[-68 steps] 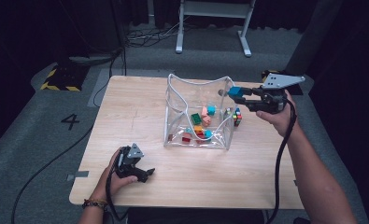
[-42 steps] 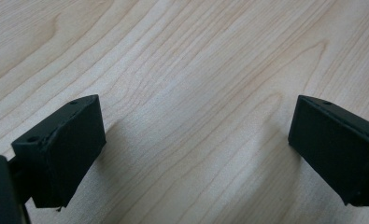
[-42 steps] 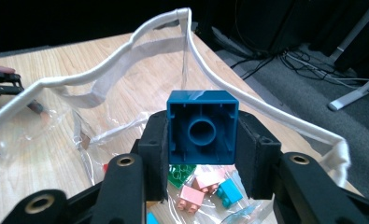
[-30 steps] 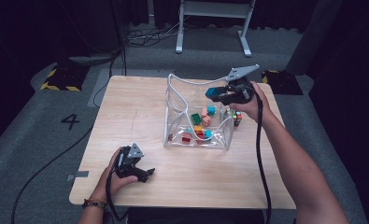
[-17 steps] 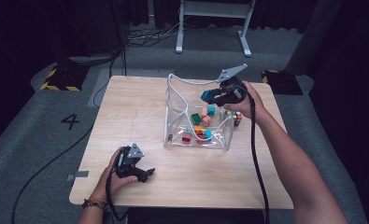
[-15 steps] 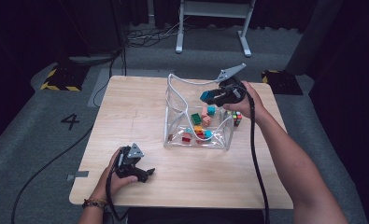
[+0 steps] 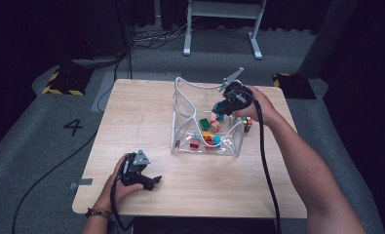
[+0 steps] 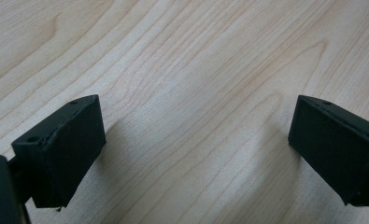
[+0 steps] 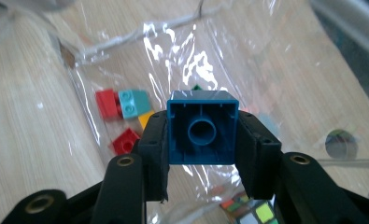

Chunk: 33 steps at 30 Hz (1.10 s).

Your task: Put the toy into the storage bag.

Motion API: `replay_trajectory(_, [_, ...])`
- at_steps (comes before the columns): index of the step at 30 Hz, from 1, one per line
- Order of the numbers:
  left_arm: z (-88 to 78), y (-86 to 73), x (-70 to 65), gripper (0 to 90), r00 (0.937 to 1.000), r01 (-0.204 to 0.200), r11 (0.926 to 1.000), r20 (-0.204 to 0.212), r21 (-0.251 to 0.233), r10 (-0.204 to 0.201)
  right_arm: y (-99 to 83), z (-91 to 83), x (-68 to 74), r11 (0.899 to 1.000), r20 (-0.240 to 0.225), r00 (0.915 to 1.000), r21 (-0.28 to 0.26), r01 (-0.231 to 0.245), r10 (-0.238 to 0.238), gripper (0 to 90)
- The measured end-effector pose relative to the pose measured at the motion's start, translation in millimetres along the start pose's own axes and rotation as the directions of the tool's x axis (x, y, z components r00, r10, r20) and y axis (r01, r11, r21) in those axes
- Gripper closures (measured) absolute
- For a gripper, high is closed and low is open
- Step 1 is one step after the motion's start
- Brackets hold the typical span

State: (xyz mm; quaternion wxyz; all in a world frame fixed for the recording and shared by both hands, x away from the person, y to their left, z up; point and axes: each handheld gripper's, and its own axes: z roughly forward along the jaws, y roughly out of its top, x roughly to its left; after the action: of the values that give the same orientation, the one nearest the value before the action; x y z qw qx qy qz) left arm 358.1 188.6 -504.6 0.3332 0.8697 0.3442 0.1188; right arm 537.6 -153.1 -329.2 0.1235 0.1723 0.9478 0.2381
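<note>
A clear plastic bag (image 7: 190, 102) stands open on the wooden table (image 7: 146, 122), with several coloured bricks (image 7: 207, 134) in its bottom. My right gripper (image 7: 221, 108) hangs over the bag's right side, shut on a blue brick (image 9: 202, 127) whose hollow underside faces the camera. Below it, through the plastic (image 9: 229, 56), lie red bricks (image 9: 108, 103), a teal brick (image 9: 133, 102) and a yellow one. My left gripper (image 7: 148, 183) rests near the table's front left; its jaws stand wide apart over bare wood (image 8: 196, 107), open with nothing between them.
A small multicoloured puzzle cube (image 7: 247, 124) sits on the table just right of the bag, also at the bottom of the right gripper view as the cube (image 9: 252, 212). A white metal stand (image 7: 224, 19) is on the floor behind the table.
My right gripper has carried the blue brick leftward and down, from beside the bag's right edge to over its opening. The left gripper has stayed put.
</note>
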Motion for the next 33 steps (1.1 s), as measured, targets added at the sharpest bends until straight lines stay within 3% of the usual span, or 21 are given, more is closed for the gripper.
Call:
replay_trajectory(4, [-0.1,0.0,-0.1,4.0,1.0000,0.001,1.0000,-0.002,0.000,-0.001,-0.1,0.9,-0.4,0.999,-0.006,0.9997,0.045,0.024,-0.024,59.4])
replay_trajectory(15, [-0.1,-0.1,-0.2,4.0,1.0000,0.003,1.0000,-0.003,0.001,-0.003,-2.0,-8.2,-2.4,0.992,-0.011,0.9998,0.122,0.017,-0.016,59.4])
replay_trajectory(22, [-0.1,-0.1,-0.1,4.0,1.0000,0.002,1.0000,-0.002,0.001,-0.002,0.2,-21.1,-5.1,0.982,0.007,0.9993,0.188,0.035,-0.037,59.3])
replay_trajectory(23, [0.0,0.0,0.1,4.0,1.0000,-0.001,1.0000,-0.002,-0.001,0.001,-0.2,-23.3,-5.5,0.980,0.011,0.9995,0.198,0.027,-0.030,59.4])
replay_trajectory(24, [-0.2,0.0,0.0,4.1,1.0000,-0.001,1.0000,-0.002,0.002,0.001,-0.8,-25.6,-2.8,0.973,0.009,0.9999,0.230,-0.015,0.013,59.3])
replay_trajectory(33, [-0.1,0.0,0.2,4.0,1.0000,-0.003,1.0000,-0.001,0.002,0.003,-6.6,-29.9,-3.8,0.961,0.014,0.9999,0.277,-0.005,0.001,59.3])
